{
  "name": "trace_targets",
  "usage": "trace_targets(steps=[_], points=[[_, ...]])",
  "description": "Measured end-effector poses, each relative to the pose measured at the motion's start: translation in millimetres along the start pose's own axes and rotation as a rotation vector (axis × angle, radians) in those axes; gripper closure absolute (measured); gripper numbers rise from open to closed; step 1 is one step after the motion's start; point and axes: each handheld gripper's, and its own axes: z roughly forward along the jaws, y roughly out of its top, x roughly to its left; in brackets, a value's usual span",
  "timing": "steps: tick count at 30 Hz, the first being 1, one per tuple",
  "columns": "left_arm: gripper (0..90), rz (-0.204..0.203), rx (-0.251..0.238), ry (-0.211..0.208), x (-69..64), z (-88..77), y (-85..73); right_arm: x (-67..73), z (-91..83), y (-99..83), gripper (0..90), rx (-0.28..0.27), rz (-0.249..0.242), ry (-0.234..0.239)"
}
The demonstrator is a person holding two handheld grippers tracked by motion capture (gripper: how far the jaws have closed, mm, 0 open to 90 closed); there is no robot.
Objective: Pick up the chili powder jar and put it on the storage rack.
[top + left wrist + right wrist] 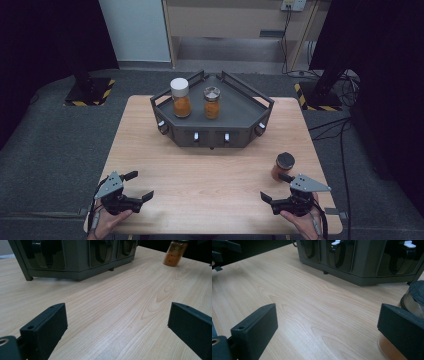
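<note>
a pale wooden worktop (210, 165) fills the middle of the high view, standing on grey floor (50, 145). a dark grey angular tray stand (240, 112) sits on it at the upper centre of the frame, near the far edge. a black-lidded jar of orange powder (283, 166) stands directly on the wood at the right, well apart from the stand.

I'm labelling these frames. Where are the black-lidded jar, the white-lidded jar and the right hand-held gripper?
black-lidded jar (285, 161): high view, on its black lid.
white-lidded jar (180, 87): high view, on its white lid.
right hand-held gripper (275, 186): high view, midway between its open jaw tips.
</note>
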Motion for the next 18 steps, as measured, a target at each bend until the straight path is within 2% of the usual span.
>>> trace_targets(steps=[12, 18], points=[[1.7, -0.004, 0.0, -0.001, 0.1, -0.2, -0.1, 3.7, -4.0, 2.5, 3.4, -0.02, -0.005, -0.008], [1.7, -0.004, 0.003, -0.003, 0.5, 0.3, 0.0, 6.6, -7.8, 9.5, 3.3, -0.025, -0.006, -0.001]])
